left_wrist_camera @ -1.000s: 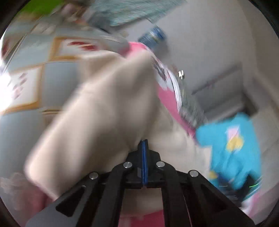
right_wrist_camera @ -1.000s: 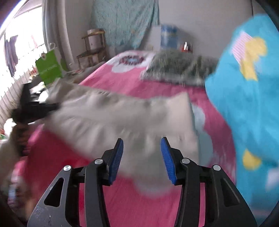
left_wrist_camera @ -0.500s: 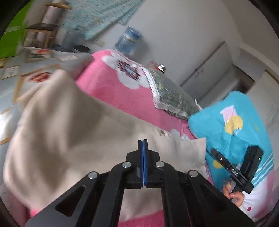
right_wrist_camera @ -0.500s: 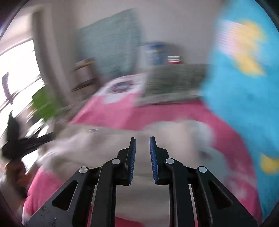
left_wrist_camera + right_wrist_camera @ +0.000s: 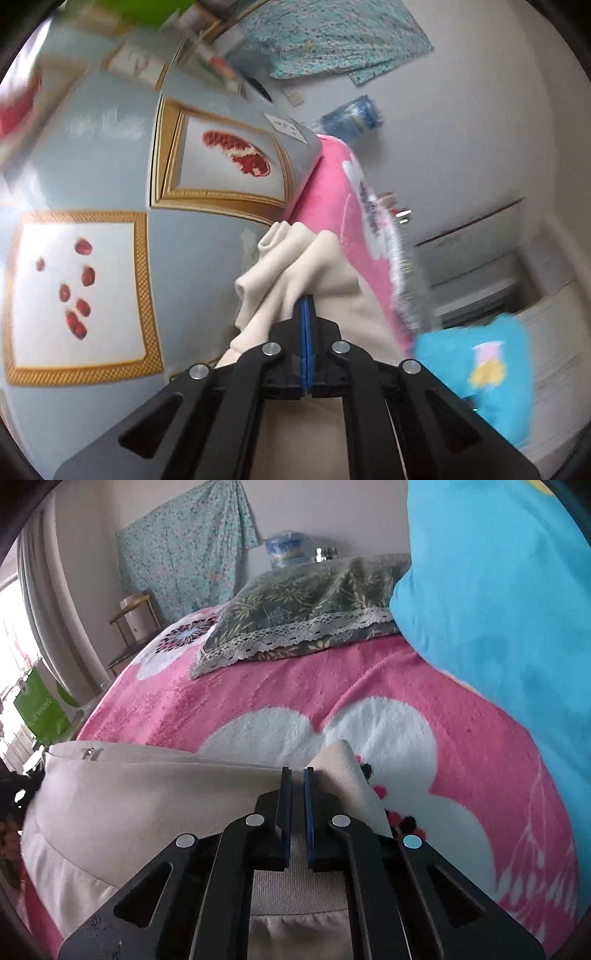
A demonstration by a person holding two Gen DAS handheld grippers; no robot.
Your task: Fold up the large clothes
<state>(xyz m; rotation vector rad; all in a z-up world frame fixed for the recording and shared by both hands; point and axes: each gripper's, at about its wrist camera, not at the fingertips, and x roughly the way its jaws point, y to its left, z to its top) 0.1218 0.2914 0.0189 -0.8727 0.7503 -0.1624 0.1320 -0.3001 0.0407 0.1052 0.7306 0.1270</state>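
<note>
Left wrist view: left gripper [image 5: 306, 306] is clamped on a bunched edge of the beige garment [image 5: 291, 266], probably to keep one end anchored for a fold; the cloth hangs in soft rolls beside the pink blanket [image 5: 332, 192]
Right wrist view: right gripper [image 5: 297, 775], jaws just closed, pinches the garment's upper edge; the garment lies at the near end of the blanket, smooth and pale, short of the grey pillow [image 5: 295, 605]
Look: thick, plain beige, a small tag near its left corner

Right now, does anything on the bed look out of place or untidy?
Only the beige garment is untidy: bunched in the left gripper, folded over unevenly at the right gripper, whose jaws have just been closing on it. Nothing looks spilled or damaged.
</note>
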